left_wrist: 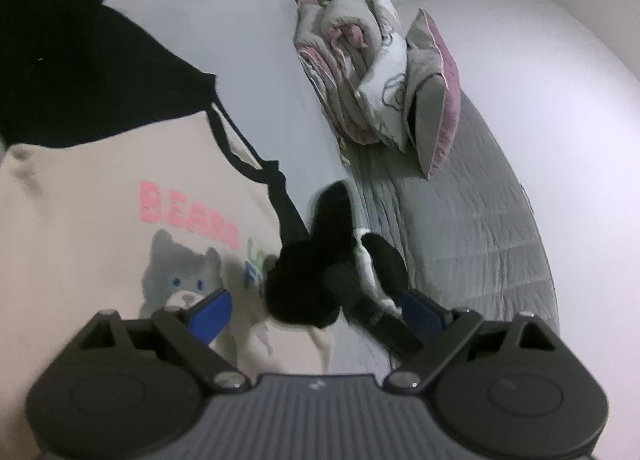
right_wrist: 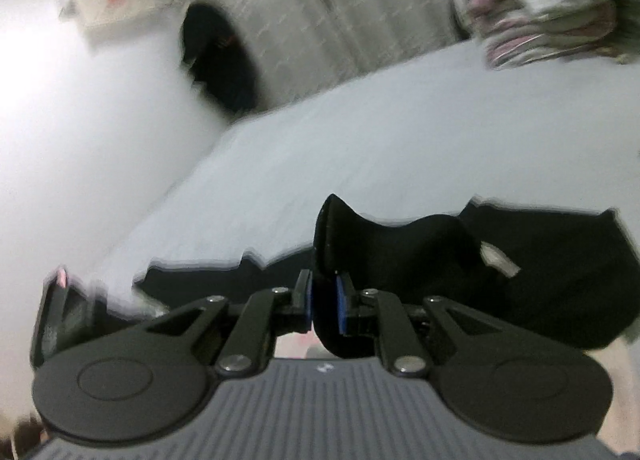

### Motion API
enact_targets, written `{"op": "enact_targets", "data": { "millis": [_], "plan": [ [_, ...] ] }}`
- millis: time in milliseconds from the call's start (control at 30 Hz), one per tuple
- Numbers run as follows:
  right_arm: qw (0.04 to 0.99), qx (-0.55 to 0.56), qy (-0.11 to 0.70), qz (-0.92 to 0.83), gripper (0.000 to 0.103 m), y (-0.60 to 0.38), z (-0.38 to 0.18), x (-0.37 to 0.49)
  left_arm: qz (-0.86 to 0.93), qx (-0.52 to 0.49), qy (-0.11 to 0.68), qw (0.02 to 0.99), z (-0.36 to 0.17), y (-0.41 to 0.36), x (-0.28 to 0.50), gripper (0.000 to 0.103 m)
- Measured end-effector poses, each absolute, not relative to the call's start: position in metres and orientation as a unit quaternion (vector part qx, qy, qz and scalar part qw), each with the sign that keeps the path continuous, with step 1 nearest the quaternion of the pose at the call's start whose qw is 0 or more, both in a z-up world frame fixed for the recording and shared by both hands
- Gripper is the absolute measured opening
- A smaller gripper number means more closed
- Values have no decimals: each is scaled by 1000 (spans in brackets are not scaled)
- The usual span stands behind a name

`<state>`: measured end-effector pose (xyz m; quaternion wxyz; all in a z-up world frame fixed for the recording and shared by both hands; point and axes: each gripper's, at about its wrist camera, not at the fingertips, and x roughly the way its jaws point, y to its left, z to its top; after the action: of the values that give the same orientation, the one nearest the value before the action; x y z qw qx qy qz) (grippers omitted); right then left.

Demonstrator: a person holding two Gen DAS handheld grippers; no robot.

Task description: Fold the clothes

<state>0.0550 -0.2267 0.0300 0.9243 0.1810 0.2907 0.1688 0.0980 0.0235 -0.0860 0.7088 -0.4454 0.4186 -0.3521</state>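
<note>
The cream sweatshirt (left_wrist: 100, 220), printed with a grey bear and pink lettering and trimmed in black at sleeve and neck, is spread on the bed (left_wrist: 224, 40) ahead and to the left of the left gripper (left_wrist: 316, 312). A black part of it (right_wrist: 400, 252) is seen bunched and raised off the sheet directly in front of the right gripper (right_wrist: 324, 300), whose blue-padded jaws are clamped tight on a fold of that cloth. The left gripper is held with its jaws spread wide and nothing between them; a black lump of fabric and what appears to be the other tool are seen just beyond its fingertips.

The fold is judged to be under way, with the black part lifted by the right gripper. Only a thin pinch of cloth is held, so the fabric could slip free if it is pulled quickly. Both views are smeared by motion, and a fast sweep could drag the body of the garment and wrinkle the print side. The unloaded left gripper is close to the carried cloth and could snag it.

The bed is covered by a pale sheet. To the right of the left gripper a grey quilted cover (left_wrist: 472, 220) is laid. Further ahead, pink and grey pillows and bedding (left_wrist: 380, 72) are piled against a grey padded headboard (right_wrist: 320, 0).
</note>
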Motion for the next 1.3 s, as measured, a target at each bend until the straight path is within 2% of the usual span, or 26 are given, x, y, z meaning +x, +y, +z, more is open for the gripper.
{"op": "enact_targets", "data": {
  "millis": [67,167,233,267,300,333,367,433,467,500,600,867,933,1000,1033,1300],
  "plan": [
    [918,160,310,188,14,-214,22,56,-343,-452,419,709,-90,24,100,91],
    [907,128,339,217,14,-195,9,57,-322,-440,422,725,-92,22,102,79],
    [897,107,357,236,15,-182,1,57,-301,-428,421,741,-93,21,103,61],
    [894,103,364,240,16,-182,0,58,-292,-422,422,747,-95,21,105,56],
    [891,101,370,242,21,-182,-1,59,-284,-415,425,753,-96,19,107,45],
    [888,99,376,245,21,-183,-1,60,-277,-410,427,757,-98,19,109,40],
    [885,97,383,247,22,-184,-2,61,-271,-408,429,759,-100,19,111,30],
    [880,83,394,253,29,-186,0,62,-259,-404,432,764,-103,20,114,15],
    [882,77,390,252,42,-190,4,61,-253,-402,433,766,-105,20,115,13],
    [886,71,385,250,51,-194,8,60,-247,-399,432,770,-106,21,116,7],
    [905,82,357,215,51,-223,22,58,-243,-389,420,783,-104,29,109,5],
    [918,227,325,-1,52,-342,24,69,-271,-362,351,820,-62,41,96,5],
    [916,230,328,-17,54,-351,22,65,-272,-365,336,824,-53,49,92,5],
    [914,232,331,-32,64,-359,20,61,-270,-368,325,828,-45,57,87,5],
    [914,226,335,-34,66,-357,17,62,-264,-366,322,832,-44,62,85,5],
    [911,157,380,-24,67,-355,-4,66,-172,-351,355,849,-61,91,82,5]
  ]
}}
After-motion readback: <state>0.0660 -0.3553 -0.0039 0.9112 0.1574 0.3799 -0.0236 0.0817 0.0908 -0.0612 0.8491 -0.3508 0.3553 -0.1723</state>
